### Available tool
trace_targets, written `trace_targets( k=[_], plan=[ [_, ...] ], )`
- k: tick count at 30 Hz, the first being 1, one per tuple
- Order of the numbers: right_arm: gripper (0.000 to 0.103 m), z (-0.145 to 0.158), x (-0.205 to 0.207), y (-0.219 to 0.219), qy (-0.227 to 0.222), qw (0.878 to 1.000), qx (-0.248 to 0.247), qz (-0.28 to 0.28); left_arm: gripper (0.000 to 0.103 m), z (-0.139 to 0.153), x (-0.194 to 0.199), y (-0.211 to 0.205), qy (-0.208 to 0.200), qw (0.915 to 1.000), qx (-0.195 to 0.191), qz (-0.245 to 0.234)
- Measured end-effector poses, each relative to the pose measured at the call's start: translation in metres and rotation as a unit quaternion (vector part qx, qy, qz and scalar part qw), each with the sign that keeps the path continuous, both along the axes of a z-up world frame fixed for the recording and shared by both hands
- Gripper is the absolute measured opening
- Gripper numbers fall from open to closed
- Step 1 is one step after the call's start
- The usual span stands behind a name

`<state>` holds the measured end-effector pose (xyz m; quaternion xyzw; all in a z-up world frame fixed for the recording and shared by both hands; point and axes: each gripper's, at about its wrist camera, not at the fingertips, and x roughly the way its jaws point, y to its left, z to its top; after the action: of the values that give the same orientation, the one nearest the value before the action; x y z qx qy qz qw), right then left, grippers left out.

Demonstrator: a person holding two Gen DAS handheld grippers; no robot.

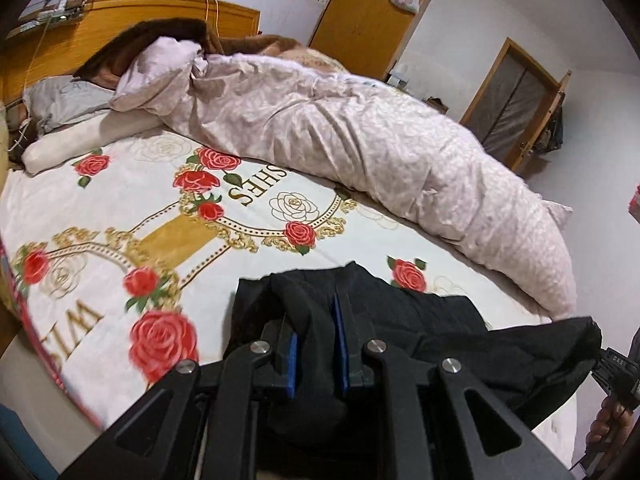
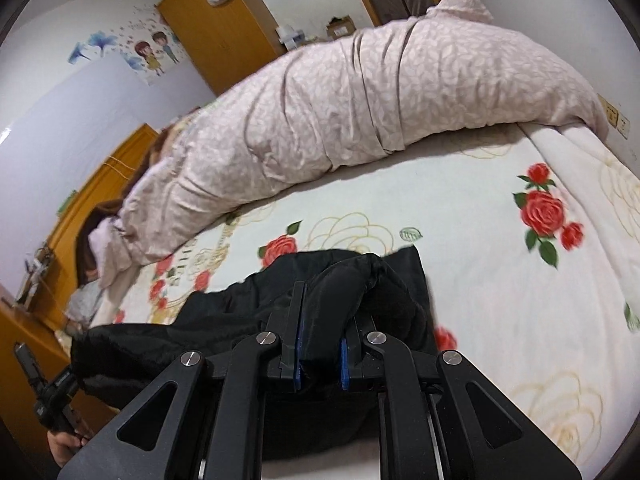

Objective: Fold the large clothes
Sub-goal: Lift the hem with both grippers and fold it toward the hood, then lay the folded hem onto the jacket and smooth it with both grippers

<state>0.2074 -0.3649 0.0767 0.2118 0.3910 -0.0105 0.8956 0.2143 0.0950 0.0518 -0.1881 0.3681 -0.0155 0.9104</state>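
The left gripper has its jaws drawn narrow, clamped on a bunched edge of the black garment. Black cloth fills the gap between the blue pads and spills over the fingers and ahead of the tips. Beyond the tips lies the rose-printed bedsheet, and farther ahead a long rolled pink duvet crosses the bed. To the right of these jaws the garment stretches away in a dark band toward the person's other hand, seen at the frame edge gripping a black handle.

The right gripper is likewise nearly closed, pinching another gathered edge of the black garment, with cloth squeezed between its blue pads and humped over the fingertips. To the left of these jaws the fabric runs off as a hanging span toward the left hand. Ahead and to the right of the tips is the bedsheet, with the duvet lying beyond it.
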Motion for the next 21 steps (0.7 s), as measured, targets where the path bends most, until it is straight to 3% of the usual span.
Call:
trace_targets(
  k=[7, 10, 15, 18, 20, 21],
  plan=[
    [0.015, -0.073, 0.076, 0.000, 0.073, 0.997, -0.012, -0.008, 0.018, -0.062, 0.069, 0.001, 0.050, 0.9987, -0.002, 0.007],
    [0.020, -0.102, 0.096, -0.001, 0.098, 0.995, -0.002, -0.006, 0.023, -0.090, 0.086, 0.002, 0.068, 0.9975, -0.013, 0.013],
    [0.026, -0.108, 0.103, -0.001, 0.092, 0.996, 0.012, -0.001, 0.029, -0.096, 0.093, 0.008, 0.067, 0.9966, -0.048, 0.003],
    [0.033, -0.097, 0.098, -0.010, 0.070, 0.996, 0.045, 0.006, 0.041, -0.082, 0.088, 0.012, 0.048, 0.9972, -0.058, -0.005],
    [0.044, -0.089, 0.094, -0.014, 0.053, 0.996, 0.068, 0.013, 0.055, -0.071, 0.083, 0.012, 0.026, 0.9979, -0.059, -0.012],
    [0.051, -0.085, 0.092, -0.015, 0.042, 0.996, 0.081, 0.016, 0.070, -0.064, 0.081, 0.013, 0.012, 0.9980, -0.060, -0.015]
  ],
)
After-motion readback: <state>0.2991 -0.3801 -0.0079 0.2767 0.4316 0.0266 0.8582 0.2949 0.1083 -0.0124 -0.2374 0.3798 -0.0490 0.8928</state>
